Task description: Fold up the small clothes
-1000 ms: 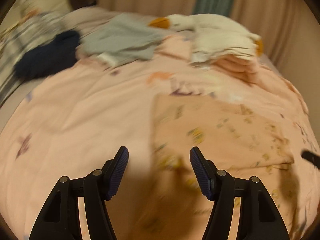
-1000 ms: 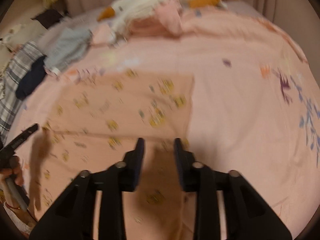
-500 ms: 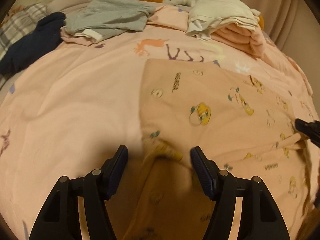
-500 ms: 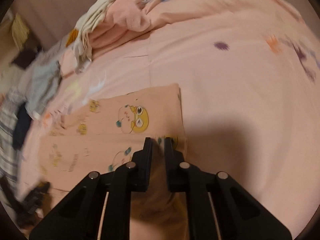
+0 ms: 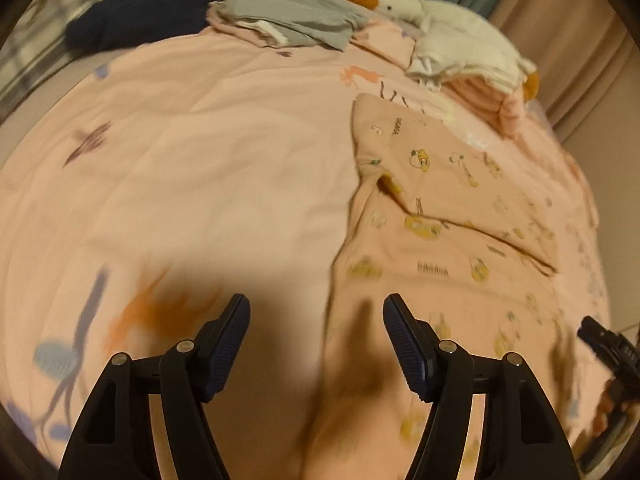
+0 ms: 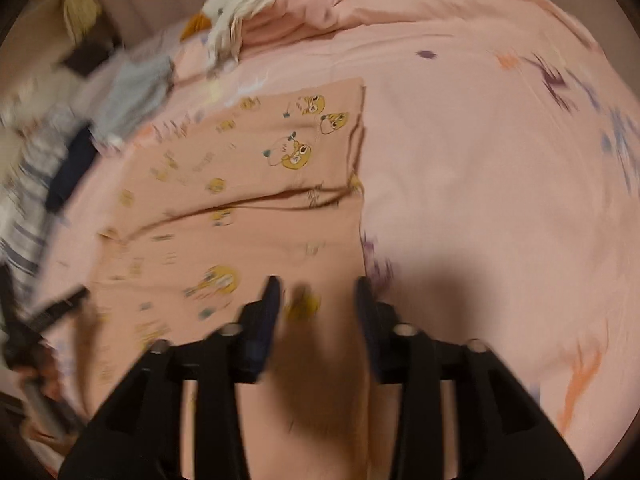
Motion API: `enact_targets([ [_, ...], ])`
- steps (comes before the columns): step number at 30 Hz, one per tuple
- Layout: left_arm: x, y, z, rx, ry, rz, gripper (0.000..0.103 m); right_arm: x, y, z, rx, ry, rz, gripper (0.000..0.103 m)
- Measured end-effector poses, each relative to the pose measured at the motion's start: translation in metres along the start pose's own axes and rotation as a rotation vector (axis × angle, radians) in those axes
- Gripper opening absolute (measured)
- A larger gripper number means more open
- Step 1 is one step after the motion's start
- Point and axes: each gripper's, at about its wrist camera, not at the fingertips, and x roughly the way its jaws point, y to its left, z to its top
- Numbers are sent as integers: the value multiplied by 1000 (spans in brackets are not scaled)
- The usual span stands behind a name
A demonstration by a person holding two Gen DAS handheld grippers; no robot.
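Garment (image 5: 452, 216) of peach cloth, printed with yellow cartoon birds, lay flat on the pink bedspread (image 5: 200, 168), folded once so that a crease line ran across it. In the left wrist view it sat right of centre, its long axis running from beside the left gripper (image 5: 316, 344) away toward the pile at the head of the bed. In the right wrist view the same piece (image 6: 248, 184) sat left of centre, with its straight side edge running up from between the fingers of the right gripper (image 6: 318, 320).

The left gripper's jaws were opening, with bare bedspread and the garment's near edge below them and nothing pinched. The right gripper's jaws were opening too, above the garment's near corner, with no cloth clamped between the pads.

No container was in sight. Folded pink and cream clothes (image 5: 476, 76) were stacked beside a white plush goose (image 5: 404, 4).

The left view alone showed a grey garment (image 5: 292, 20) and a dark navy one (image 5: 140, 12) sharply. The right view blurred them, but it alone showed the spread's printed figures (image 6: 556, 80) on the far right.
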Motion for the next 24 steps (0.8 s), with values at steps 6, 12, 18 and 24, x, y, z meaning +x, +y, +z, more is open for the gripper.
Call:
enact_targets([
  [6,-39,50,-60,-197,24,-230,78,-45,-31,-72,237,-33,215,85],
  [12,-55,49,-99,-246,20,-307,79,-72,-48,-135,371,-63,208,85],
  [18,-48,39,-130,-320,48,-443,79,-63,-59,-172,490,1,249,85],
  [24,-46,25,-144,-322,102,-505,79,-57,-47,-180,495,7,316,85],
])
